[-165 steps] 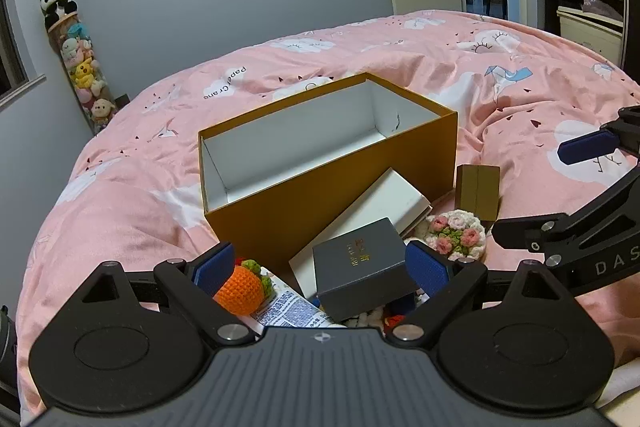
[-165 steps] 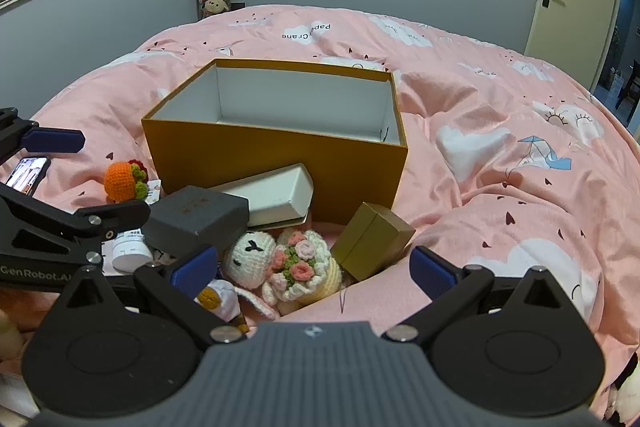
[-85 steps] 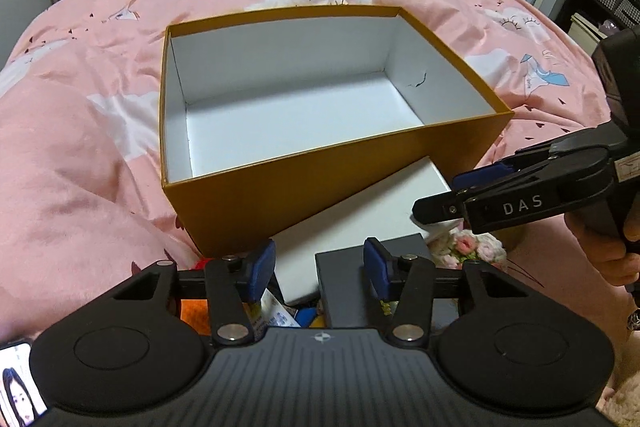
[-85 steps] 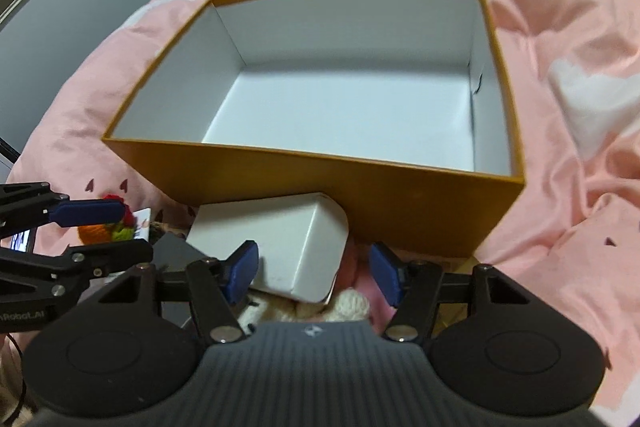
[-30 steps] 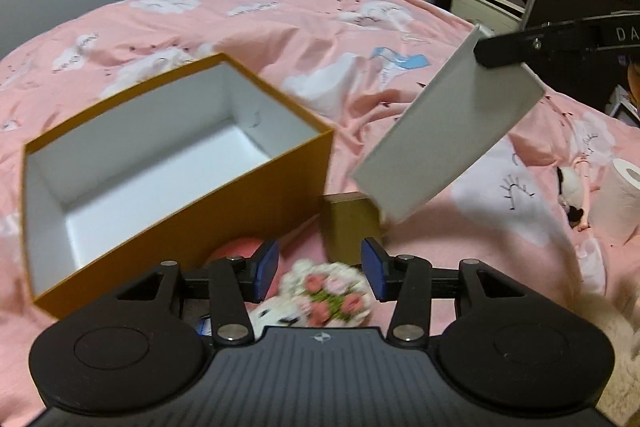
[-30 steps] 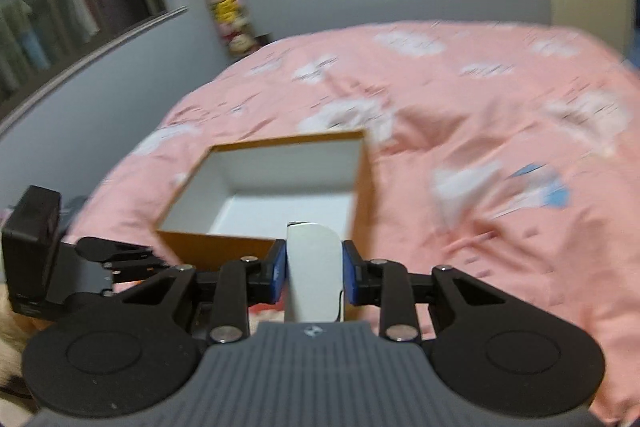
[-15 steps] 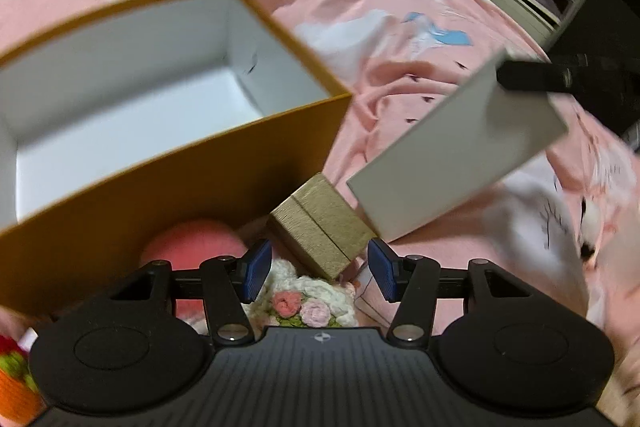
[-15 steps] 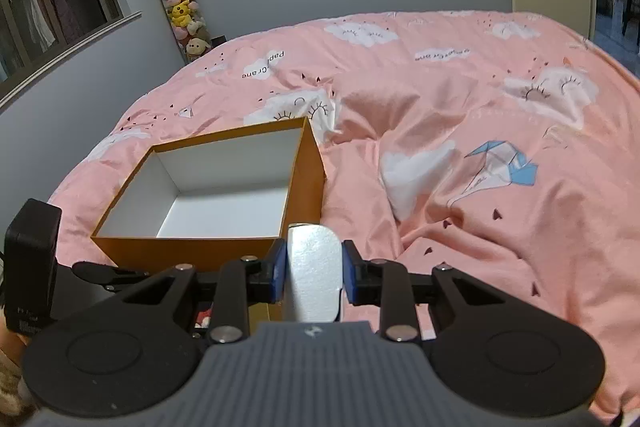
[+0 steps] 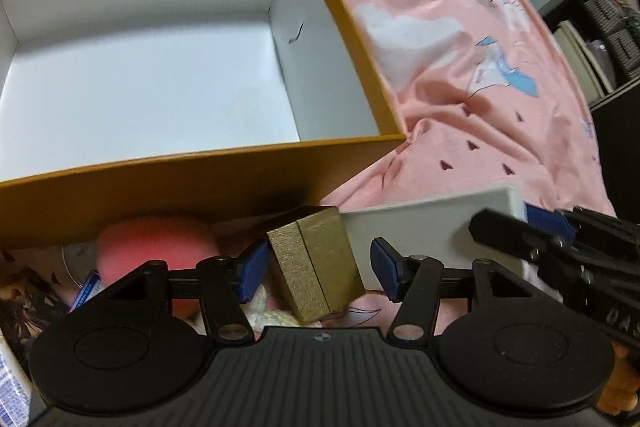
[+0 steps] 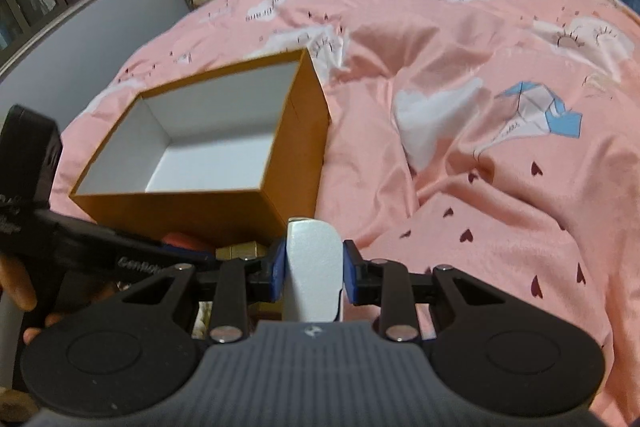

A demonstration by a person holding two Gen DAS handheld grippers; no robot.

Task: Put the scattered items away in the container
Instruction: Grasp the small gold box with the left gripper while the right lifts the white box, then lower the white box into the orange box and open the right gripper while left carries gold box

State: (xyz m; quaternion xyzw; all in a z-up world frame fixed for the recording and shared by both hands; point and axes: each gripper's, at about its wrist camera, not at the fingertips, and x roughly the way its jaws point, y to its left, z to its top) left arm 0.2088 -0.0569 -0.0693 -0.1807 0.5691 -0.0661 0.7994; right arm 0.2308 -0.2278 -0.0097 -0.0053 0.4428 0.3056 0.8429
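Left wrist view: left hand-held gripper (image 9: 316,273), jaws opening, straddles the gold box (image 9: 316,263) without pressing it. Right hand-held gripper (image 10: 314,273) clamps the white box (image 10: 314,267), low beside the container (image 9: 200,183). Container empty; nothing stowed yet, pink item (image 9: 156,243) and others remain on the bed (image 10: 460,127).

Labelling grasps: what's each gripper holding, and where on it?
Right gripper clamps the white box across one end. Left gripper holds nothing: its jaws are opening, with the gold box between them, unpinched.
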